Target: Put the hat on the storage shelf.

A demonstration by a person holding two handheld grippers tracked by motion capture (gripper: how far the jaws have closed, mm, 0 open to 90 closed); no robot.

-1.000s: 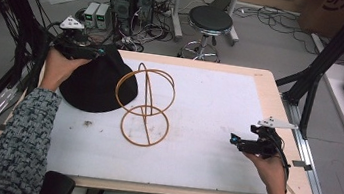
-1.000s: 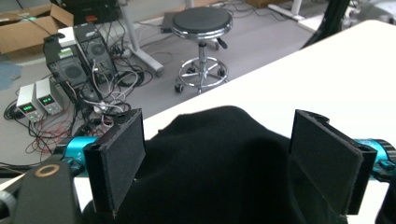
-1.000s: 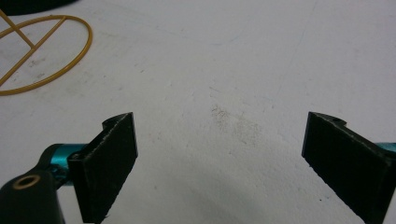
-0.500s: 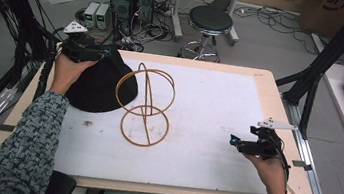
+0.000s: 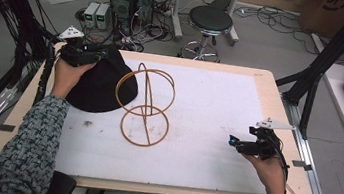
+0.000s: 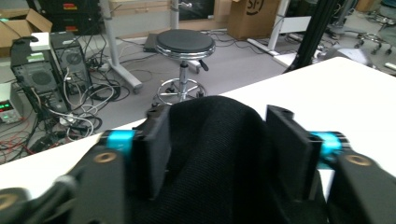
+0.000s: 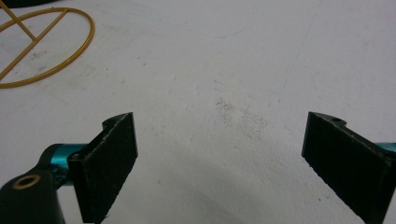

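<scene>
Black hat (image 5: 98,85) at ten o'clock on the counter (image 5: 262,83), beside wire stand (image 5: 145,104) (likely its destination). Left hand-held gripper (image 5: 95,55) has just been closing, pinching hat fabric. Right hand-held gripper (image 5: 232,143) spread, idle at four o'clock.

The wide white-topped wooden table (image 5: 220,98) carries three groups. A soft black fabric hat (image 5: 98,85) lies at about ten o'clock from the table's centre, near the far left corner. Just beside it, at its three o'clock, stands the thin golden wire hat stand (image 5: 146,104), its upper loop touching the hat's edge and its ring base resting on the table at five o'clock from the hat. The left gripper (image 5: 95,55) sits at the hat's far rim, at eleven o'clock, hat fabric between its jaws. The right gripper (image 5: 232,142) lies well apart, at four o'clock from the stand. Beyond the far edge, at twelve o'clock, stands a round black stool (image 5: 210,19).
</scene>
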